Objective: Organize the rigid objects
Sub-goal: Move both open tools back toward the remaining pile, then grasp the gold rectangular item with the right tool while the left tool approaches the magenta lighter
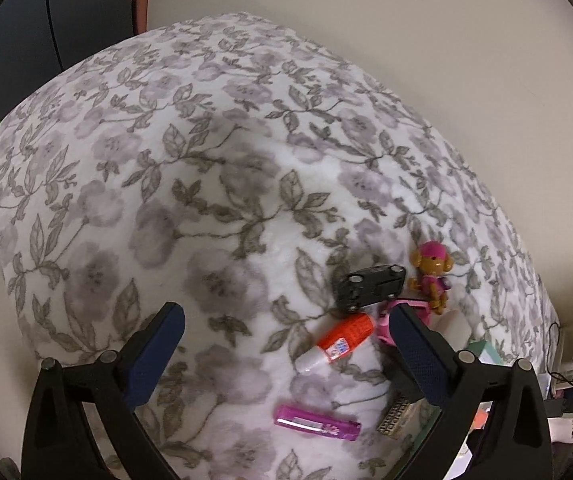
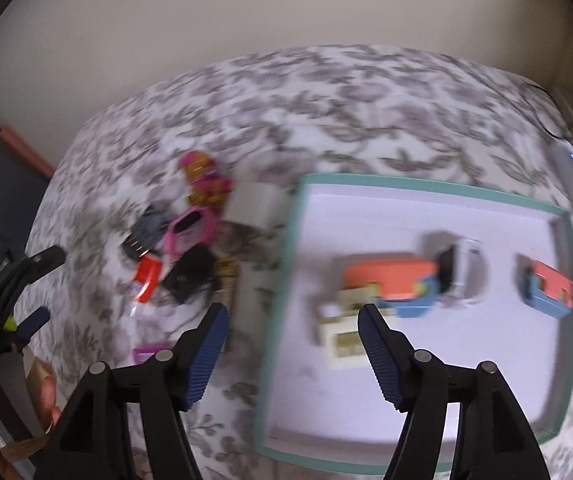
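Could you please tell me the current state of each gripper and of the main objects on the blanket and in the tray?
left gripper: open, empty.
right gripper: open, empty, above the tray's edge.
tray: open-topped, holding several blocks.
orange bottle: lying on its side, cap on.
black toy car: upside down.
dog figure: upright.
purple lighter: lying flat.

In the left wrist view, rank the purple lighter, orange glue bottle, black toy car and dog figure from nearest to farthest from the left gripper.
1. Purple lighter, lowest, between the fingers.
2. Orange glue bottle, by the right finger.
3. Black toy car, beyond it.
4. Dog figure, far right, about level with the car.
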`<action>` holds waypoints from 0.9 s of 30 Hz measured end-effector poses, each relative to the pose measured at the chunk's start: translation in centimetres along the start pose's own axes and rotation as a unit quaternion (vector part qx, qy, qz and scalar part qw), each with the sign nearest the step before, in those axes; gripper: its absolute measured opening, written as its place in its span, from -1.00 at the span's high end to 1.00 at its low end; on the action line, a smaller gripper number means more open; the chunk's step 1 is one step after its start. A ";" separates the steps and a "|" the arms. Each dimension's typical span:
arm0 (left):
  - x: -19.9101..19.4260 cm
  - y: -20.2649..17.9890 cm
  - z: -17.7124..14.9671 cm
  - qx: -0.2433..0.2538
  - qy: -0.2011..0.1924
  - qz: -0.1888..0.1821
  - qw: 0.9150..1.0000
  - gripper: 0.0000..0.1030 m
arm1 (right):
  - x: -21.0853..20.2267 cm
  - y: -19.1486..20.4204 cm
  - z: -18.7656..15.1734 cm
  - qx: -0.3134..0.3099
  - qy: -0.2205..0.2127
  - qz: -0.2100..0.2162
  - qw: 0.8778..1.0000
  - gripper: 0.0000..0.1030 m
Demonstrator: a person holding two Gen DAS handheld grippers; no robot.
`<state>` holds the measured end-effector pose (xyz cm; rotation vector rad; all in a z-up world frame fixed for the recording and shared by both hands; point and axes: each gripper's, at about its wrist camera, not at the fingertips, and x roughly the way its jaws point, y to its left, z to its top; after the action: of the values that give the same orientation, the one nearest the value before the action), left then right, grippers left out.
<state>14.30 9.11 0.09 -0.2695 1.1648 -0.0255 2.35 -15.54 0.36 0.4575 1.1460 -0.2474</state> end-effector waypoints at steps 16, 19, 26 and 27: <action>4.2 -0.3 -1.7 0.045 0.116 0.028 0.992 -0.98 | 3.8 5.1 -1.3 -0.048 0.036 0.028 0.998 -0.22; 4.8 -0.3 -2.1 0.047 0.131 0.033 0.990 -0.98 | 4.3 5.6 -1.4 -0.062 0.043 0.029 0.997 0.03; 5.9 0.4 -2.7 0.036 0.155 0.033 0.987 -0.98 | 6.1 5.6 -1.7 -0.067 0.057 0.015 0.996 0.32; 6.0 0.5 -2.7 0.035 0.157 0.033 0.986 -0.98 | 6.3 5.5 -1.6 -0.065 0.057 0.013 0.996 0.34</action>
<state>14.15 8.07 -6.43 -0.1674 1.4828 -0.0515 5.81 -9.67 -4.77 0.3737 1.2583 -0.1246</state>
